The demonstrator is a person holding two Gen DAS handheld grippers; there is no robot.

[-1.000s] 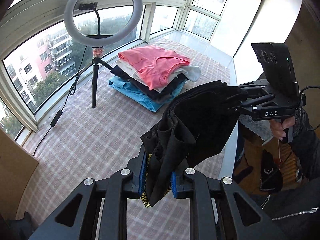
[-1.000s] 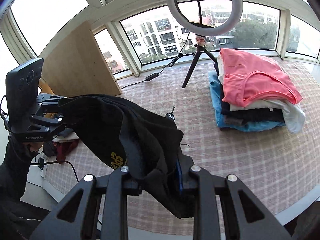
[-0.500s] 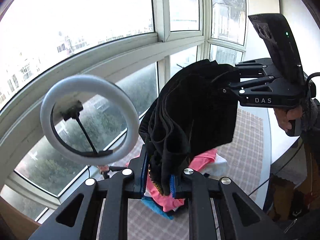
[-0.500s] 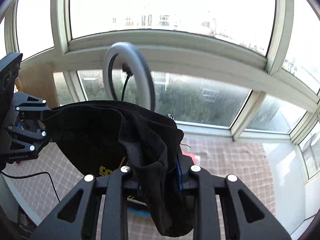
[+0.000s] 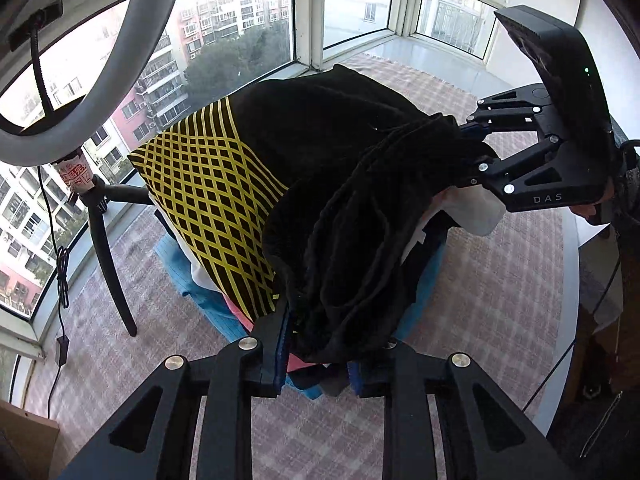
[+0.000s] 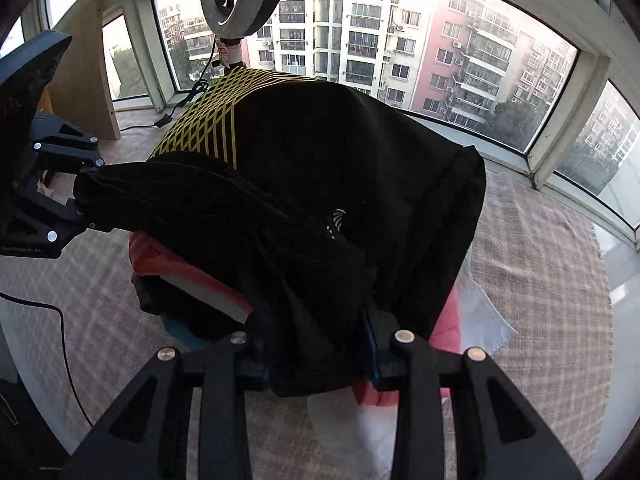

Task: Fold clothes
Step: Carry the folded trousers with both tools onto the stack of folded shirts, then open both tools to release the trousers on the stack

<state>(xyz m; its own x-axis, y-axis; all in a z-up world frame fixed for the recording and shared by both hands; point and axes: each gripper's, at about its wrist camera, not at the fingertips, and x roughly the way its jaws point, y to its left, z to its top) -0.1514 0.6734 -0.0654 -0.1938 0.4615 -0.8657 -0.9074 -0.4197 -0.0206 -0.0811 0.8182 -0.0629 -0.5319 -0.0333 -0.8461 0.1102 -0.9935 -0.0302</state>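
A black garment [image 5: 340, 152] with a yellow lattice print is stretched between my two grippers and lies draped over the stack of folded clothes [image 5: 192, 292], whose pink top layer [image 6: 188, 268] shows under it. My left gripper [image 5: 320, 344] has a bunched edge of the black garment [image 6: 320, 140] between its jaws, which are opening. My right gripper [image 6: 320, 344] has the other bunched edge between its jaws, also opening. Each gripper shows in the other's view: the right gripper [image 5: 468, 152] at the right, the left gripper [image 6: 76, 200] at the left.
The stack rests on a checked cloth surface [image 5: 500, 280] in a window bay. A ring light [image 5: 132, 40] on a black tripod [image 5: 108, 256] stands close to the stack's left, its cable [image 5: 60, 280] trailing along the sill. A wooden board [image 6: 80, 60] leans at the left.
Both grippers swung up and forward with the garment, then came down over the stack. The garment, hanging bunched before, now spreads over the pink top layer, and both jaws stand wider.
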